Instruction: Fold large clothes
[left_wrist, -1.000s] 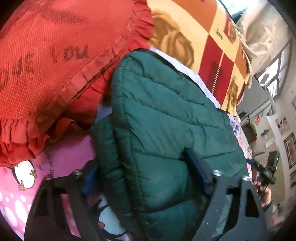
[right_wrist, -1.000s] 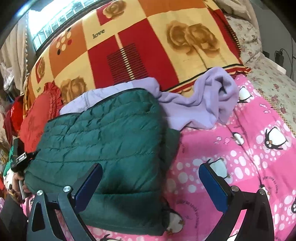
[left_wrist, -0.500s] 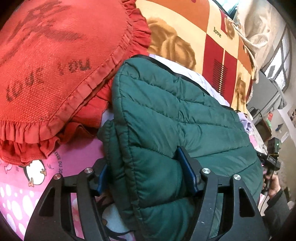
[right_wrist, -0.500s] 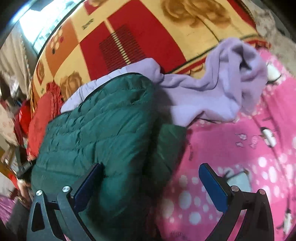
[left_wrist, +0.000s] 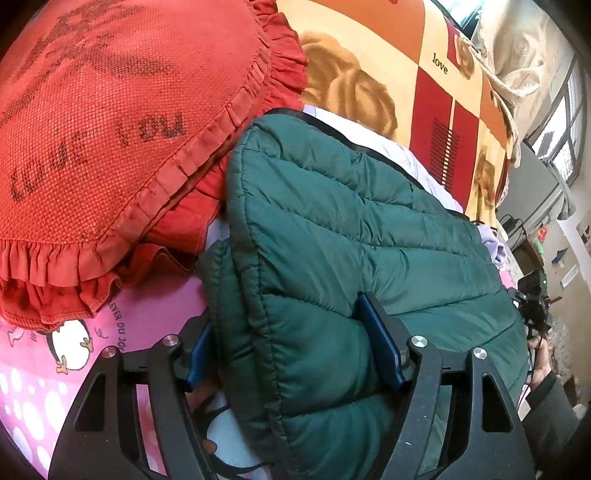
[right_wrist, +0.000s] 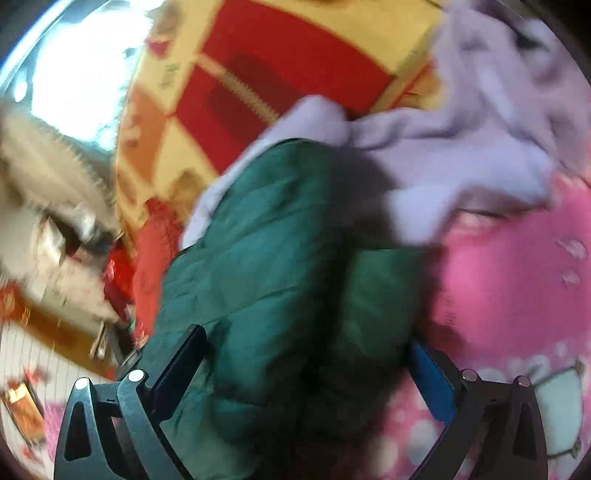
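Bed (left_wrist: 147, 317) under pink penguin sheet; left tool (left_wrist: 295, 354) clamps jacket (left_wrist: 332, 229), jaws just widening; right tool (right_wrist: 306, 365), earlier clear, now straddles it, apart.

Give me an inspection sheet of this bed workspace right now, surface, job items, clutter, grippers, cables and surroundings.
Surface: pink penguin bedsheet.
Job's things: green quilted jacket, folded into a thick bundle, lying on the sheet.
Clutter: red frilled cushion touching the jacket's end; lilac garment bunched behind it; red and yellow checked blanket at the back.
Grippers: left gripper clamped on the jacket's edge, jaws just eased slightly wider; right gripper straddles the other end, contact unclear through blur.
Cables: nothing seen on the bed.
Surroundings: window, wall pictures, too small to detail.
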